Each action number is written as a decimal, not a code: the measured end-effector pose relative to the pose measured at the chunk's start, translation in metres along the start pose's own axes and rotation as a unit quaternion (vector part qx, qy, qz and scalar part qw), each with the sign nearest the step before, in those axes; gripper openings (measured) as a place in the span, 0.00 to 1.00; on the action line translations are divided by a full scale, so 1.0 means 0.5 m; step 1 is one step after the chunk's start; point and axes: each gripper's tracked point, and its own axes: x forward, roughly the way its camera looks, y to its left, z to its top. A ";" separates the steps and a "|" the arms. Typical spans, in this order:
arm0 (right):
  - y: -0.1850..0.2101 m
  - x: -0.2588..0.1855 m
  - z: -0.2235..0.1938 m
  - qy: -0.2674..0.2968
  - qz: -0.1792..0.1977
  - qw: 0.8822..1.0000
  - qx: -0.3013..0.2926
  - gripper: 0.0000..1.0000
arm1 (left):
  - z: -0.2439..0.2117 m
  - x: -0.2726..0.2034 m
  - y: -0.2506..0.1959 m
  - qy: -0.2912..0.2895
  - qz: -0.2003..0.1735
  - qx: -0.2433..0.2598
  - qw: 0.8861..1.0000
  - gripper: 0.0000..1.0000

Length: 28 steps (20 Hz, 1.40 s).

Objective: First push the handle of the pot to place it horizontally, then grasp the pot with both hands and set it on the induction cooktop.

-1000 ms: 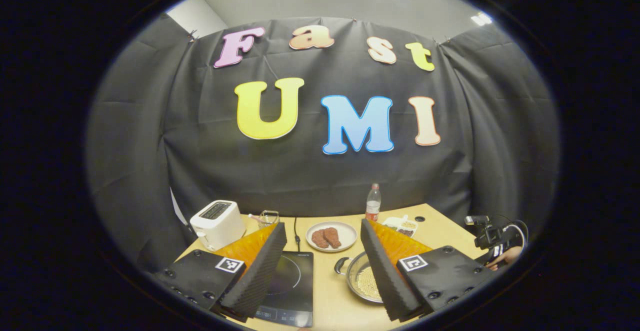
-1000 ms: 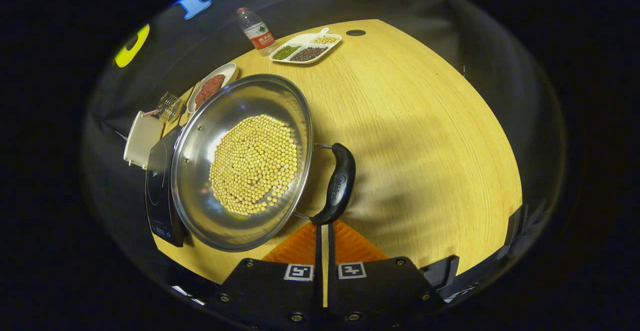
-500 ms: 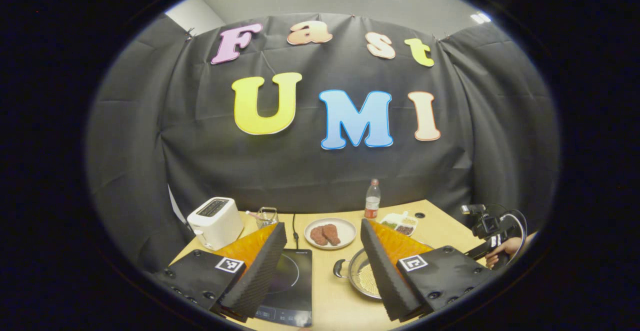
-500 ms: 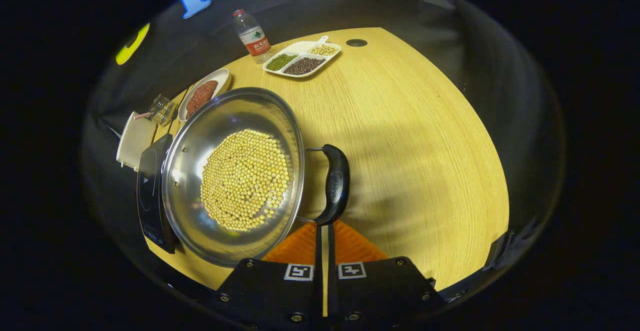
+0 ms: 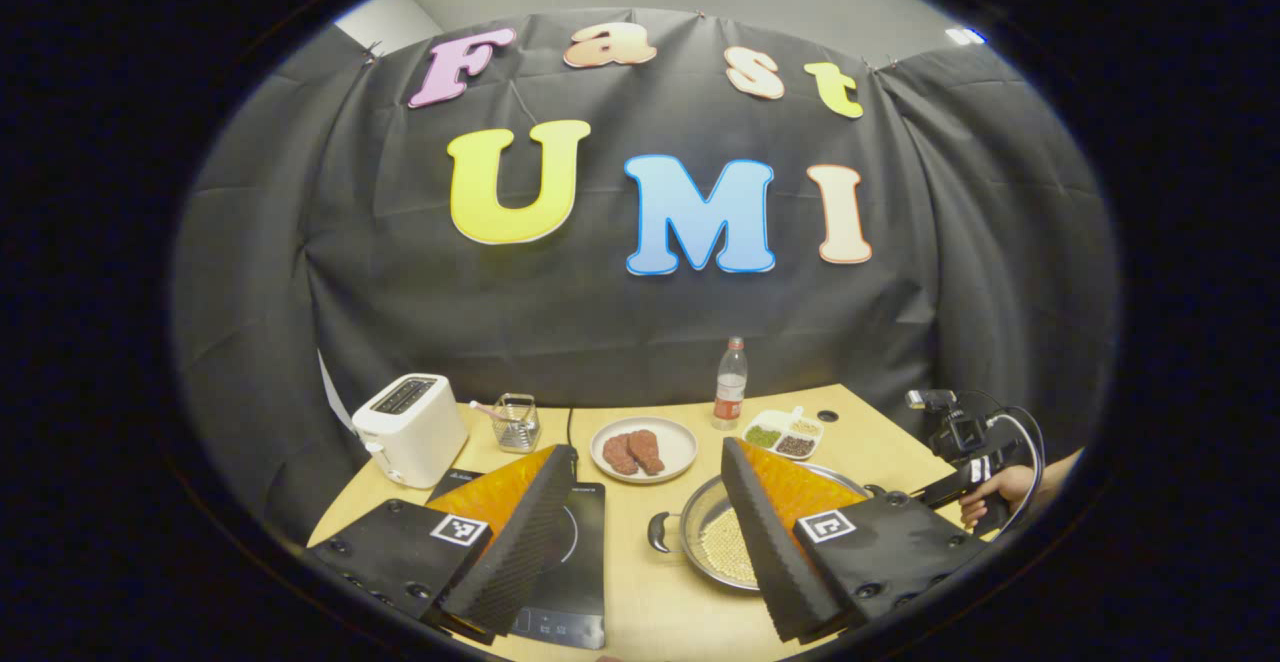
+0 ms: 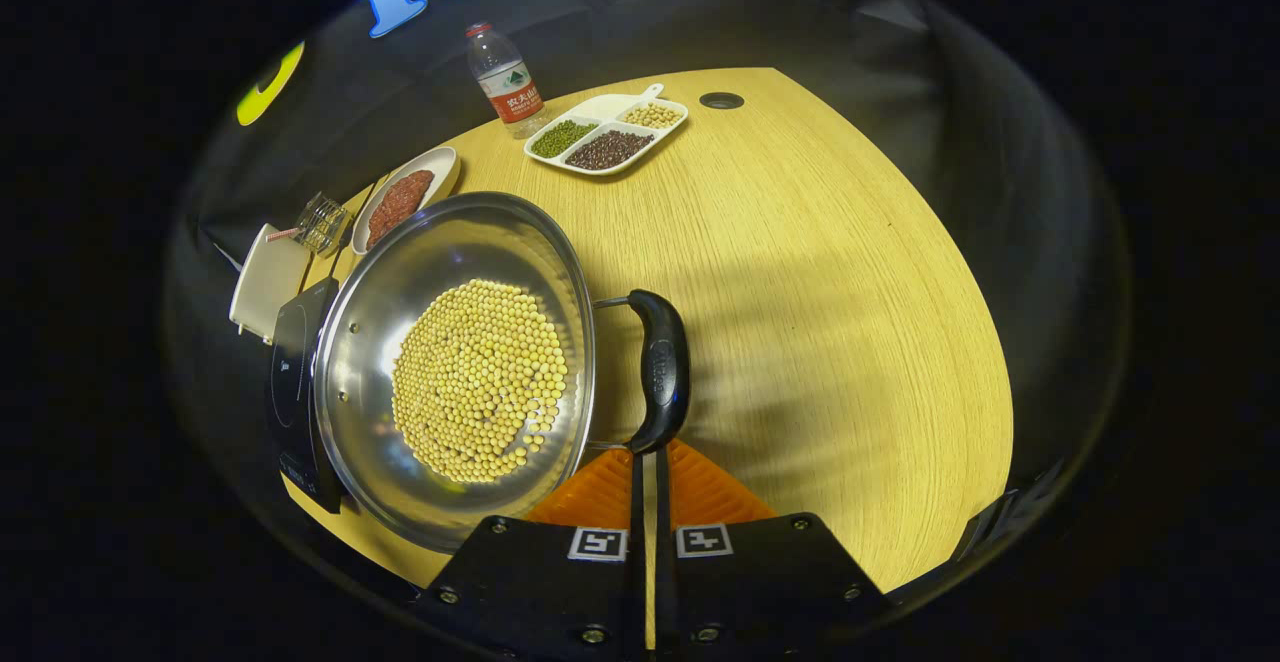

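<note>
Right gripper view showed the right gripper point(image 6: 648, 454) with its fingers pressed together, nothing between them, their tips touching the near end of the black handle point(image 6: 661, 379) on the right of the pot point(image 6: 372, 334). The steel pot (its bottom covered with yellow beans) sat on the wooden table point(image 6: 830, 292), its left rim just beside the induction cooktop point(image 6: 293, 372). Left gripper view had the left gripper point(image 5: 648, 522) held wide open above the table, gripping nothing, the cooktop behind its left finger and the pot behind its right. Farther back stood a toaster point(image 5: 408, 428), a plate point(image 5: 680, 439) of meat and a bottle point(image 5: 730, 383).
</note>
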 end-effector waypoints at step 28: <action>-0.015 -0.022 0.115 -0.144 -0.024 0.989 -0.034 0.98 | -0.417 0.340 -0.040 0.222 -0.051 -0.011 0.974 0.99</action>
